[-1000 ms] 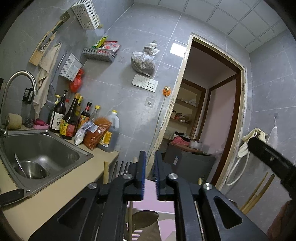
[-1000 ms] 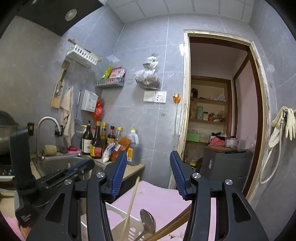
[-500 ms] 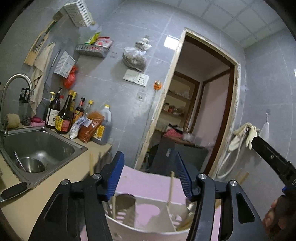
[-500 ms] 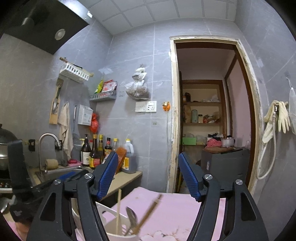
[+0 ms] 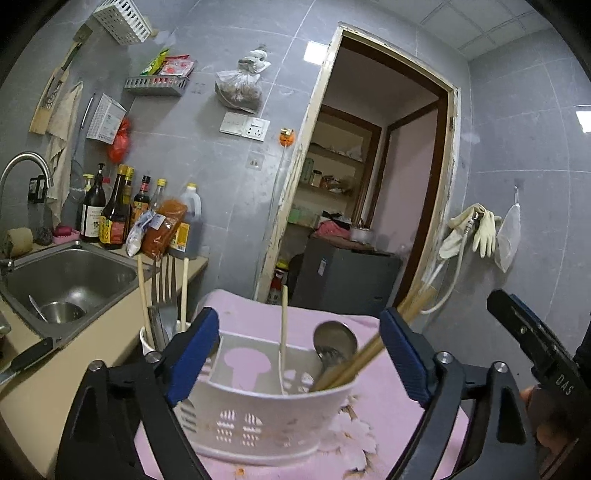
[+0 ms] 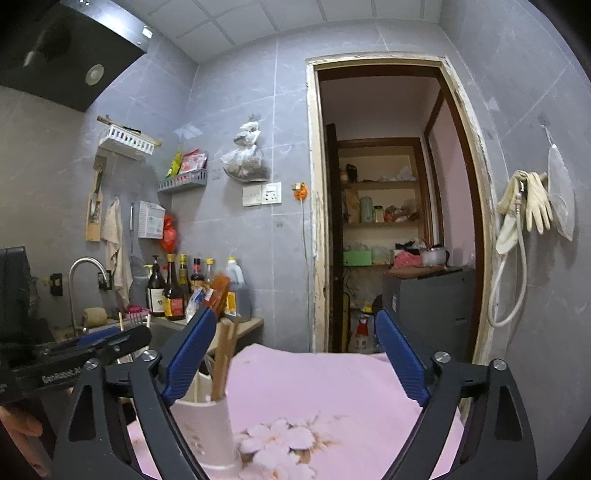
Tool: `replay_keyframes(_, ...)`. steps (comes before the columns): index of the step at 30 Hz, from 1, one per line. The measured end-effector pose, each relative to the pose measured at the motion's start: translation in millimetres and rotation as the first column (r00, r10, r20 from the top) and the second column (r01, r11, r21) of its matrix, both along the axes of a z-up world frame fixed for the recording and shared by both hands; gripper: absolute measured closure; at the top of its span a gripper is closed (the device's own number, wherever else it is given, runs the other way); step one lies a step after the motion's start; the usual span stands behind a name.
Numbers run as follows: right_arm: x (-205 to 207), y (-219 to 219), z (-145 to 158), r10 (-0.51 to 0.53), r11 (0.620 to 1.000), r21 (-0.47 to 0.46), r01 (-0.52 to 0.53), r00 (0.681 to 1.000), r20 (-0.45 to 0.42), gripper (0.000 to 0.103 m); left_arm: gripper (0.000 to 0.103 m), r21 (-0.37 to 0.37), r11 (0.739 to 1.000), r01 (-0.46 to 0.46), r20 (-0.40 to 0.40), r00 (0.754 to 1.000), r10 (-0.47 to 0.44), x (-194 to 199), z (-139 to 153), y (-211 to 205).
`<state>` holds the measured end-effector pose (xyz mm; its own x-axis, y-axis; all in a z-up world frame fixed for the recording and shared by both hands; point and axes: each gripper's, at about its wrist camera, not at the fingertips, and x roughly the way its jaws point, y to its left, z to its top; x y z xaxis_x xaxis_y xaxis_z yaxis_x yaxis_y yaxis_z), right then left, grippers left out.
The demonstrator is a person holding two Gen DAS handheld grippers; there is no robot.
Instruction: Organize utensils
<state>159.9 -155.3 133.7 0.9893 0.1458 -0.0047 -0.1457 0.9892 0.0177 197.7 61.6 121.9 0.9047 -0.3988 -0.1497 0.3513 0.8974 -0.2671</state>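
1. Grey marble-look tiled walls meet a white panelled ceiling.
2. A worn cream-framed doorway opens onto wooden pantry shelves.
3. A stainless steel sink sits in the beige surface.
4. A white double wall socket hangs beside the doorway.

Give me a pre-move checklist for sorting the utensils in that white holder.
1. Left gripper open, nothing clamped: ok; jaws have just been opening.
2. Right gripper open, empty: ok; likewise just opening.
3. White perforated plastic utensil holder upright on pink floral cloth: ok.
4. Metal spoon and brown wooden chopsticks inside holder: ok.
5. Chopsticks upright: not ok, leaning right.
6. Fork compartment room: cannot tell.
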Motion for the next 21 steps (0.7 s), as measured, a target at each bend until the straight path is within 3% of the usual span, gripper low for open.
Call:
replay_keyframes(7,-22.1,-17.7,-9.1,-0.009,1.000,0.006,0.009,1.000,-0.027,0.000,0.005,0.030,0.999,0.021,-0.001,1.000,-0.021,-24.5,-2.0,-11.0)
replay_keyframes(21,-63.5,-43.4,-24.3,-0.016,0.999,0.027,0.019,0.995,-0.099,0.000,0.003,0.123,0.992,0.028,-0.076,0.997,-0.019,-56.6,-23.6,-25.1)
